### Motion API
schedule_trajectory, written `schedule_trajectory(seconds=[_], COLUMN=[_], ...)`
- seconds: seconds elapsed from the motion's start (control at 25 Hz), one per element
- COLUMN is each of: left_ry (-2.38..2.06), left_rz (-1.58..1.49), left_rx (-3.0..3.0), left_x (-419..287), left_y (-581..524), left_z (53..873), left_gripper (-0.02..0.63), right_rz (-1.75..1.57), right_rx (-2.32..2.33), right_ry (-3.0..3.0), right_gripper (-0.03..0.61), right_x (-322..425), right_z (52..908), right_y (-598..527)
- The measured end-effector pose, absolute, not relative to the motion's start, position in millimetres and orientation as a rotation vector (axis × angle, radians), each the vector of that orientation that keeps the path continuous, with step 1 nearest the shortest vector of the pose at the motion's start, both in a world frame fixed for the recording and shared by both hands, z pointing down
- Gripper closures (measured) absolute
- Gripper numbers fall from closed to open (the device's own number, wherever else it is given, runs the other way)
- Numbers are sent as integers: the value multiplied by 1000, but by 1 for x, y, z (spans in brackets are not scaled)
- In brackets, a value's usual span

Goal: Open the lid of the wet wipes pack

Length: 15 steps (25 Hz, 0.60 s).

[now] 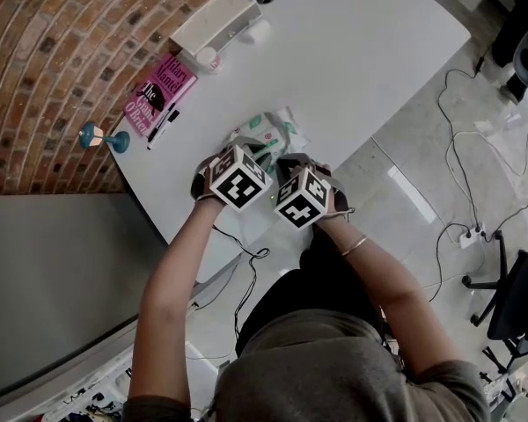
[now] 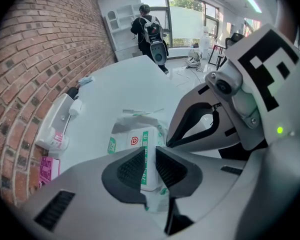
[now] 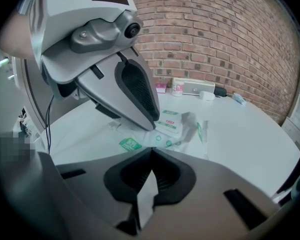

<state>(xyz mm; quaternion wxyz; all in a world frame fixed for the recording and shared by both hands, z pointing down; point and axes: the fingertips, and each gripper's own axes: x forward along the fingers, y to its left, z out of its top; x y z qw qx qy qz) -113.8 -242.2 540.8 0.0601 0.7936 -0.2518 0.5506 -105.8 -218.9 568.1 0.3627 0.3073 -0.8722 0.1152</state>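
The wet wipes pack (image 1: pixel 271 133), white film with green print, lies on the white table (image 1: pixel 361 51) near its front edge. My left gripper (image 1: pixel 259 158) comes down on it from above. In the left gripper view, the left gripper (image 2: pixel 151 165) is shut on the pack's white lid (image 2: pixel 148 146), with a dark pad against each side. My right gripper (image 1: pixel 289 165) sits at the pack's near end. In the right gripper view, the right gripper (image 3: pixel 151 156) is shut on a thin white flap of wrapper (image 3: pixel 146 196). The pack (image 3: pixel 174 125) lies beyond it, under the left gripper's fingers (image 3: pixel 137 91).
A pink book (image 1: pixel 158 95) and a marker pen (image 1: pixel 163 126) lie to the left of the pack, near a teal dumbbell-shaped thing (image 1: pixel 104 136). A white tray (image 1: pixel 216 20) stands at the back. Cables and a power strip (image 1: pixel 471 234) lie on the floor. A person (image 2: pixel 151 29) stands far off.
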Motion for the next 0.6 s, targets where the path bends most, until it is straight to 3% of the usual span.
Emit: schedule_trajectory(seconds=[0.6], left_ry=[-718], left_rz=[1535], left_rx=[2401], left_x=[-115], left_y=[-241], left_z=[539], left_gripper=[537], right_rz=[281], right_rx=[756], right_ry=[-2217], right_gripper=[575], right_x=[-105], right_z=[572], right_y=[-217])
